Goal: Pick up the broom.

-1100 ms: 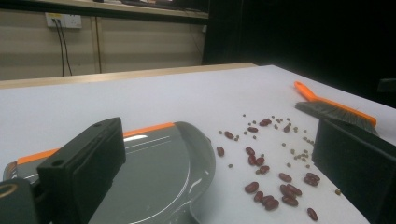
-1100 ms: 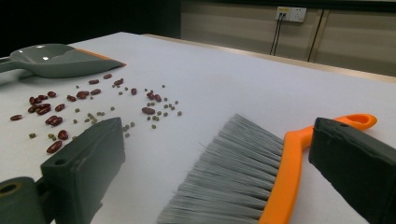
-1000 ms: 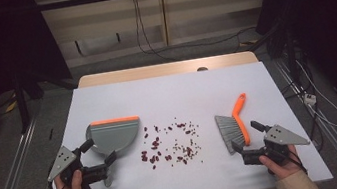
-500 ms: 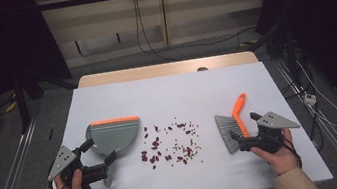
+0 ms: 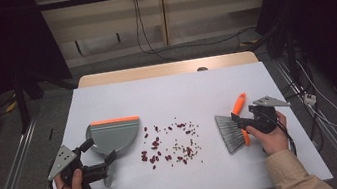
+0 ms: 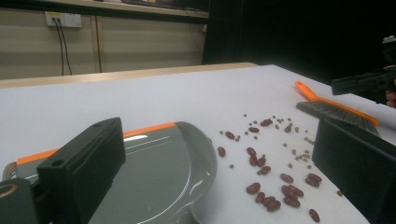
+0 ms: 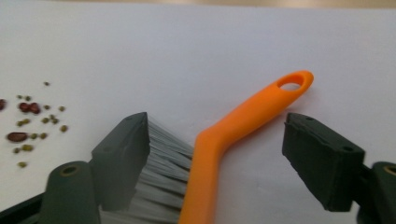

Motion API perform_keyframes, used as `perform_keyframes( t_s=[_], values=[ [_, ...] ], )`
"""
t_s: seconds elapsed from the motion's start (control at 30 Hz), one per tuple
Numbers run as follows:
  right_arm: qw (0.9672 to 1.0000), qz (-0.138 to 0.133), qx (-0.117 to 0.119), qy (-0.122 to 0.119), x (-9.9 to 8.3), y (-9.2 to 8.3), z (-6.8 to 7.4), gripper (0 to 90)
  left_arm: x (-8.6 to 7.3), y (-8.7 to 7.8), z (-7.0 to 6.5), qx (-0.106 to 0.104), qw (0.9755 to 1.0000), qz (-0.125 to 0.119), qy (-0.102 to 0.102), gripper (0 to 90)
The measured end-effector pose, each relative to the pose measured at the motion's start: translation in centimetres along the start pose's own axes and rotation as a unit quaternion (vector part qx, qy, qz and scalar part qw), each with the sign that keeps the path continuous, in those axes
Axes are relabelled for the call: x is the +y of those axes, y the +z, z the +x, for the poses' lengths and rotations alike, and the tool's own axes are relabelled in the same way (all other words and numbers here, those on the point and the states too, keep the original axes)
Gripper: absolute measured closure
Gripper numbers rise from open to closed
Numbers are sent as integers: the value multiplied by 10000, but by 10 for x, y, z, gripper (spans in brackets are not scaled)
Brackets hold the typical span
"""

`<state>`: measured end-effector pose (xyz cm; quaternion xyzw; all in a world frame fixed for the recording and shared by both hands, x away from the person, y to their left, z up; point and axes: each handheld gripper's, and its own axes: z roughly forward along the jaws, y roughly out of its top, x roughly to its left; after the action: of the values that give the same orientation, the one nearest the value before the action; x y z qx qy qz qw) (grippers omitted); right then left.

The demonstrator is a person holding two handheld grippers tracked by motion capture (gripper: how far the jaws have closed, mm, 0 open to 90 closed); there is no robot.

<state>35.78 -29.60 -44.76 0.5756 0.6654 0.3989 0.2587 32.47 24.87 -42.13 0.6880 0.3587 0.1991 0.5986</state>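
Observation:
A grey dustpan [image 5: 111, 133] with an orange lip lies at the table's left. Dark red beans and small green ones [image 5: 171, 144] are scattered in the middle. A brush [image 5: 233, 133] with grey bristles and an orange handle [image 7: 247, 112] lies at the right. My left gripper [image 5: 98, 151] stands open at the dustpan's near corner, and the pan [image 6: 154, 172] lies between and ahead of its jaws. My right gripper [image 5: 240, 123] is open with one jaw on each side of the brush handle, not touching it. In the right gripper view, one jaw is over the bristles [image 7: 163, 163].
The white tabletop [image 5: 171, 94] has a wooden far edge [image 5: 167, 68]. Bare surface stretches behind the beans and along the front. Metal rails [image 5: 12, 178] run along both sides of the table, and cables lie on the floor [image 5: 160, 50] beyond it.
My right gripper has moved forward and left from the table's near right onto the brush, and its jaws now straddle the handle. The left gripper and dustpan have stayed put.

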Motion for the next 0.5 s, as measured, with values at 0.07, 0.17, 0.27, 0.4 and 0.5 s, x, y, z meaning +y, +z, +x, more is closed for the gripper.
perform_keyframes(
  t_s=[0.07, 0.17, 0.27, 0.4, 0.5],
  values=[
    [9996, 210, -158, 76, 5, 12, -1, 272, 0, -1, 2, 16, 10000, 9, 17, 26],
    [9987, 403, -300, 113, 9, 23, 0, 305, -1, 0, 2, 16, 10000, 36, 17, 26],
    [9974, 577, -410, 159, 10, 31, 2, 320, -1, -1, 3, 24, 10000, 53, 6, 26],
    [9959, 730, -476, 253, 9, 37, 4, 339, -2, 0, 4, 12, 10000, 50, -16, 26],
    [9954, 779, -508, 224, 10, 40, 6, 349, -2, 1, 4, -4, 10000, 57, -11, 26]
  ],
)
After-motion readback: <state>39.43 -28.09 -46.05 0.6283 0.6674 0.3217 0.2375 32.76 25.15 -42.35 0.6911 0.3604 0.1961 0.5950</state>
